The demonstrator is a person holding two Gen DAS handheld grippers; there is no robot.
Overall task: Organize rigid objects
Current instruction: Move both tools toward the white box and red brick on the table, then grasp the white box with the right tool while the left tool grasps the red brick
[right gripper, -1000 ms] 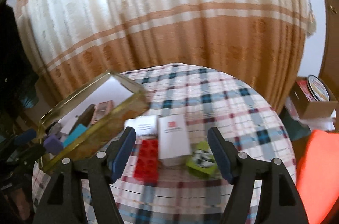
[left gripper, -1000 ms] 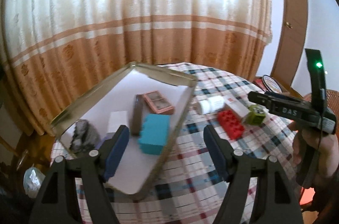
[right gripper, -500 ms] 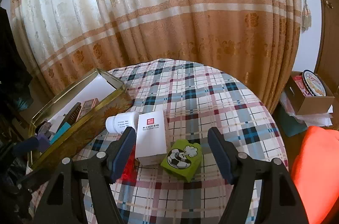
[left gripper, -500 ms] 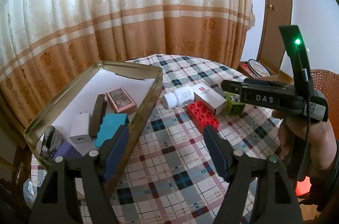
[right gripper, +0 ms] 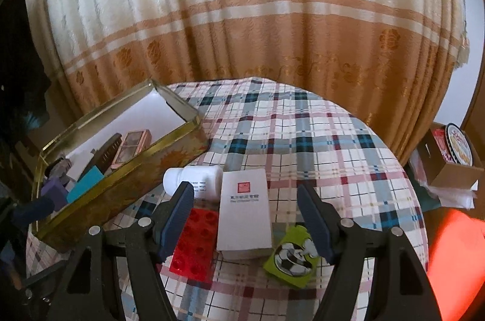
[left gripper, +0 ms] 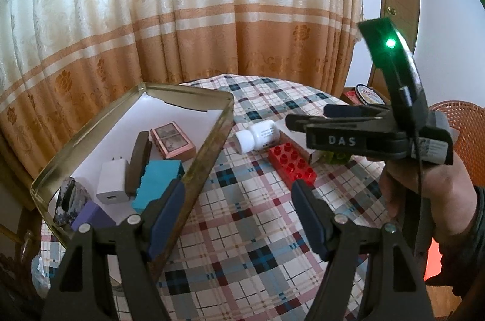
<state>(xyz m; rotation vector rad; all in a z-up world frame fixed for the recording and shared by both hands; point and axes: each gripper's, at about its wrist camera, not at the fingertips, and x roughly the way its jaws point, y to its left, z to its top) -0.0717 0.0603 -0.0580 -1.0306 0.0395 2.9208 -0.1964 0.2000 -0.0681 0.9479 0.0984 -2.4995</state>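
An open gold tin point(left gripper: 218, 136) point(right gripper: 127, 178) lies on the left of the plaid table. It holds a teal block point(left gripper: 157, 181), a white charger point(left gripper: 112, 183), a dark bar point(left gripper: 138, 160), a pink box point(left gripper: 172, 140), a purple block point(left gripper: 91, 214) and a grey stone point(left gripper: 69, 199). On the cloth lie a white bottle point(right gripper: 194, 178), a red brick point(right gripper: 197, 242), a white box point(right gripper: 245, 214) and a green block point(right gripper: 291, 257). My left gripper point(left gripper: 236, 214) is open and empty over the tin's near right wall. My right gripper point(right gripper: 245, 217) is open and empty above the white box.
The round table point(right gripper: 318, 139) drops off at the back against an orange and cream curtain point(right gripper: 242, 32). A cardboard box with a round tin point(right gripper: 451, 154) sits off the table at right. An orange chair point(left gripper: 460, 120) stands behind my right hand.
The left gripper has drawn back from the tin and swung right, leaving the teal block in the tin. The right gripper has shifted over the white box and green block.
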